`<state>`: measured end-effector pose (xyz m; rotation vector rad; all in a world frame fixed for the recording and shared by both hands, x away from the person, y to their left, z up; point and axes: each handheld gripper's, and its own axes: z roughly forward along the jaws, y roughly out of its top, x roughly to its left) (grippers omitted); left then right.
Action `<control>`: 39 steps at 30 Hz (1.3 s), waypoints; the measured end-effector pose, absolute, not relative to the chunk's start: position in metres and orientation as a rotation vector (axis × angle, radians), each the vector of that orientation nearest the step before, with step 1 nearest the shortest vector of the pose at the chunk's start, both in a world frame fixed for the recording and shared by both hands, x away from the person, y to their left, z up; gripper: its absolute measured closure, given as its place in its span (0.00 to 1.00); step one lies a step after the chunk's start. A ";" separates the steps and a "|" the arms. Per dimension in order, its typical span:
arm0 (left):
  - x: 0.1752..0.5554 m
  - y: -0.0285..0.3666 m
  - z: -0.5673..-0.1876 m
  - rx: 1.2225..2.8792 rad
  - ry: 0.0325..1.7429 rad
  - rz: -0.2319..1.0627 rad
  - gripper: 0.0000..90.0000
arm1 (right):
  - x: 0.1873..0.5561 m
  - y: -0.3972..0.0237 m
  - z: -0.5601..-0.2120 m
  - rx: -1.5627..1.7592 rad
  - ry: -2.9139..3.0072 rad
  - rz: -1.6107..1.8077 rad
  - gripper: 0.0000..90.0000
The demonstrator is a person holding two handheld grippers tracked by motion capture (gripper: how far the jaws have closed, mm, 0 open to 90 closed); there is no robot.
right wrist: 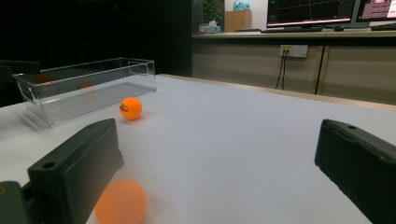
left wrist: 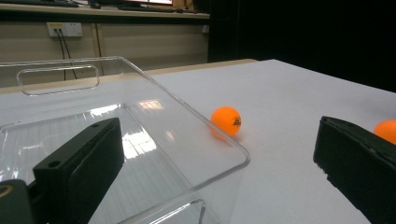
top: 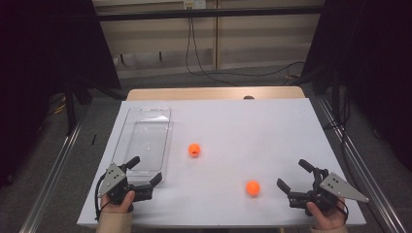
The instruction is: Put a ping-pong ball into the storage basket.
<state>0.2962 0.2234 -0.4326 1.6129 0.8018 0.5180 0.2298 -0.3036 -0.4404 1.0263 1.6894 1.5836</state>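
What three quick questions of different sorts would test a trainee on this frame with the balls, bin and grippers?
1. True or false: an orange ball lies inside the clear bin.
2. Which gripper is closer to the near ball: A left gripper, B right gripper?
3. How many orange balls lie on the white tabletop?

Key: 1 false; the far ball lies beside the bin. 2 B. 3 two. Both grippers stand open, holding nothing.

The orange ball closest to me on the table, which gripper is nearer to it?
Right. The right gripper sits open just right of the near ball, while the left gripper is far across, at the clear tray.
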 end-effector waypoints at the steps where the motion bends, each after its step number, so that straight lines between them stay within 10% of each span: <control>1: 0.296 0.223 -0.432 1.613 0.800 0.516 0.02 | 0.230 -0.304 -0.440 1.026 1.688 1.584 0.00; 39: 0.302 0.178 -0.423 1.623 0.736 0.395 0.02 | 0.230 -0.305 -0.440 1.027 1.686 1.592 0.00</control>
